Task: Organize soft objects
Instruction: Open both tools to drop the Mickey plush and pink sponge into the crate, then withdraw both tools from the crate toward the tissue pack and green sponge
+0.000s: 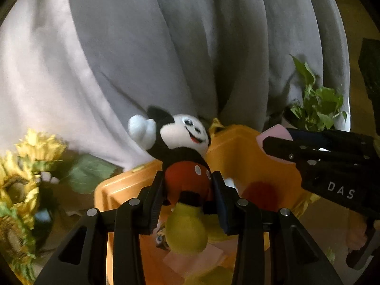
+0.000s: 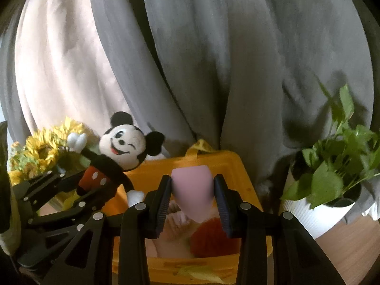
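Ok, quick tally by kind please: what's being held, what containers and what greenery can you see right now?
Held soft toys: 2 (Mickey Mouse plush in left hand-held gripper, pink soft object in right hand-held gripper)
Bins: 1 (yellow bin)
Sunflower bunches: 1 (sunflowers)
Potted plants: 1 (green plant in white pot)
Total: 5; the bin's contents are too blurred to count.

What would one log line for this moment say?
left hand-held gripper: holds mouse plush | right hand-held gripper: holds pink soft piece | both over yellow bin

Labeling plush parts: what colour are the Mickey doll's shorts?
Red with white buttons, on the Mickey doll; clearest in the right wrist view.
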`<act>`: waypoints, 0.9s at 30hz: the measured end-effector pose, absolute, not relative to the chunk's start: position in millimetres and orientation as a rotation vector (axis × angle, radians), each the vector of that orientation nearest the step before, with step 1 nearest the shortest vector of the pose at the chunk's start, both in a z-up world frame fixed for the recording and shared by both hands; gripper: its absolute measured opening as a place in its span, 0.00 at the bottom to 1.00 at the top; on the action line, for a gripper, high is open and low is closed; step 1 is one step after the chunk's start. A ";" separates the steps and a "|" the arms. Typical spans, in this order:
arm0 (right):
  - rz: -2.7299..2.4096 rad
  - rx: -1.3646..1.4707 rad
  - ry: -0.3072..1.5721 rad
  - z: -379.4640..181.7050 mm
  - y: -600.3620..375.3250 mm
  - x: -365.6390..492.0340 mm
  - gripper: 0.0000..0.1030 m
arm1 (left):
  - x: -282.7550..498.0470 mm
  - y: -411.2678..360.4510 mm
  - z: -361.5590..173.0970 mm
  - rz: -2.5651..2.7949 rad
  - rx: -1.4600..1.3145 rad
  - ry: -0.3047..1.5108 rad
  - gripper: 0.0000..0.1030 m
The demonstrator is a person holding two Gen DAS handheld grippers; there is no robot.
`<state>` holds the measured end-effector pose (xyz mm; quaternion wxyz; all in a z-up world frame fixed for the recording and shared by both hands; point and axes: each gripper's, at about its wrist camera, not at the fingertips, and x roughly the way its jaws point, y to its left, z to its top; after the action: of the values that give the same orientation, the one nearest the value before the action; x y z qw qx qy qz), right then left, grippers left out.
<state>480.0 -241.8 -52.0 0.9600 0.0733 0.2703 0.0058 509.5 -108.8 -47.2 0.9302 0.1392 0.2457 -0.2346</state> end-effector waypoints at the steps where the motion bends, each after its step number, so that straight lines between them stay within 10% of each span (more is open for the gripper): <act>1: 0.011 0.150 0.555 -54.4 -242.4 482.3 0.37 | 512.1 -109.8 -48.3 -0.481 0.294 0.507 0.38; 27: -0.017 0.189 0.603 -59.3 -242.8 479.5 0.56 | 491.0 -84.3 -40.2 -0.291 0.180 0.538 0.57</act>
<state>479.5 -242.8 -59.3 0.9504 0.0930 0.2966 -0.0084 491.0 -84.3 -40.2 0.9495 0.0886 0.2645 -0.1433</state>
